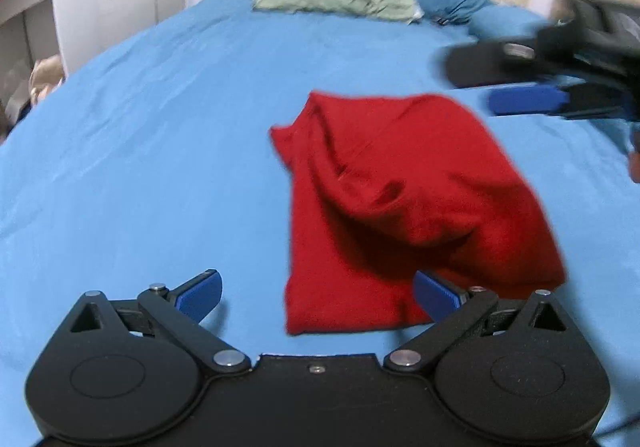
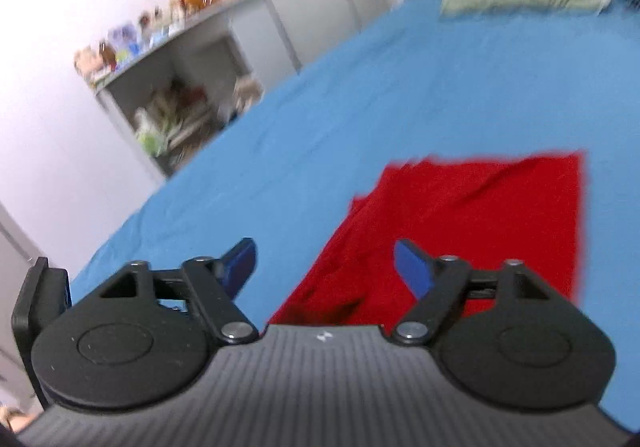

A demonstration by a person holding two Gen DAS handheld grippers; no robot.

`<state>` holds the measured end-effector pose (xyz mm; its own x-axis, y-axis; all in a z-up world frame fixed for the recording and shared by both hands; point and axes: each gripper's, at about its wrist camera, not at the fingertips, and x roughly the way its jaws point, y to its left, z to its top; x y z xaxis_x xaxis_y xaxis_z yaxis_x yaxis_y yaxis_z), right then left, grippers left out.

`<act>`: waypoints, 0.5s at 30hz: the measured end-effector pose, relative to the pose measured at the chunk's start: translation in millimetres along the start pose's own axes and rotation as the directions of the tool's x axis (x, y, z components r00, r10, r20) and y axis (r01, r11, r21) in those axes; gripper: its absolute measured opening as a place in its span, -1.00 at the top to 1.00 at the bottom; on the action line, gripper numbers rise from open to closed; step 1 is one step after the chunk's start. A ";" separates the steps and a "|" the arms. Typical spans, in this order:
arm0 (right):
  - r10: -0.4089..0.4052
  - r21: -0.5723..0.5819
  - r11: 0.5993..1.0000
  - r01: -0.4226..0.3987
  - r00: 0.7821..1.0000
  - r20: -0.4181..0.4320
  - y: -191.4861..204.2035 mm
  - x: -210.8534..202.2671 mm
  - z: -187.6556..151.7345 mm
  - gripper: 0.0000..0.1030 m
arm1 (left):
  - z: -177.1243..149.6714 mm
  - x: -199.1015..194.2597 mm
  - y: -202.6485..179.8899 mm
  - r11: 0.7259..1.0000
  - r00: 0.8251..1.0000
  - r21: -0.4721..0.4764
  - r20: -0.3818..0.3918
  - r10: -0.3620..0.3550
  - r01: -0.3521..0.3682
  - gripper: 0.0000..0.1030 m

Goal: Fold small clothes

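Cloth, red (image 1: 404, 203), lies rumpled and partly doubled on the blue bedsheet (image 1: 160, 151). We hold our left gripper (image 1: 316, 297) spread wide at its near edge, grasping nothing; our right gripper (image 2: 324, 267), likewise spread and empty, hovers above, probably between folds

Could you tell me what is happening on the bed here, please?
A person with a gripper in each hand is folding a small red garment on the blue bedsheet. The garment lies partly folded and rumpled, held by neither gripper. The left gripper hangs open at its near edge; the right gripper, also open, hovers over the garment's other side.
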<state>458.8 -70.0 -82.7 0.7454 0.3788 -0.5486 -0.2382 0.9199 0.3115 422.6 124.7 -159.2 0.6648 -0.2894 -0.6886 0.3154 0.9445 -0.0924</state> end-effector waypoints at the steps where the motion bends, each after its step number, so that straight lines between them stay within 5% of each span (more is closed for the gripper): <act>1: -0.048 -0.027 0.998 0.049 0.998 0.045 -4.1 -19.6 -4.3 -1.00 | 0.2 -5.2 -2.4 1.000 1.000 0.003 0.017 -0.013 0.013 -1.00; 6: -0.242 -0.095 0.964 0.248 0.968 0.071 -26.2 -62.8 -61.5 -1.00 | 10.4 -7.6 -7.9 0.995 0.996 -0.042 0.043 -0.084 0.086 -0.97; 11: -0.327 -0.076 0.942 0.328 0.945 0.020 -32.7 -49.4 -126.7 -1.00 | 19.7 2.9 -9.9 0.986 0.993 -0.123 0.046 -0.111 0.116 -0.86; 15: -0.342 -0.004 0.940 0.342 0.939 0.034 -33.7 -34.5 -144.4 -1.00 | 21.6 8.1 -11.7 0.982 0.993 -0.151 0.039 -0.112 0.117 -0.84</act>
<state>351.2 -99.4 -186.3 0.8027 0.0377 -0.5952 0.0289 0.9944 0.1020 439.0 108.0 -148.1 0.6514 -0.3992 -0.6452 0.2847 0.9168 -0.2799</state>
